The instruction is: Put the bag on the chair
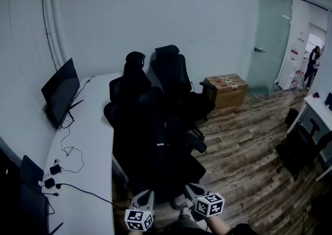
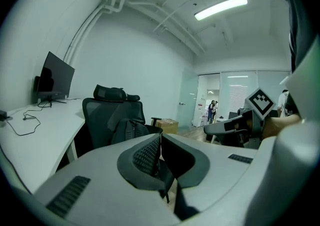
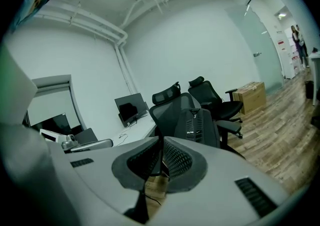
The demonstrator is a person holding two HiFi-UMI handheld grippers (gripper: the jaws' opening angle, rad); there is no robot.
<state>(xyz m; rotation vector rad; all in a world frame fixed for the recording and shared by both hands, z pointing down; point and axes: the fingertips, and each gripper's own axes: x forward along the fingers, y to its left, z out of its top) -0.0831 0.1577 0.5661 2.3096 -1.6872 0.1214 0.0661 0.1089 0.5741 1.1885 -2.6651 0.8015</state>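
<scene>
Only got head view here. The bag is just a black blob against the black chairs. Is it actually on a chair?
Observer: Right gripper view separates them. The bag stands upright against the backrest of the nearest chair. Its base is hidden behind the tool's body.
Operator: Tools holding anything? I can't see the tips.
Observer: In its own view the left tool has its jaws together, and the bag sits beyond the tips.
Operator: And the right?
Observer: The right tool is the same: jaws shut, with the bag ahead of them, not in them.
</scene>
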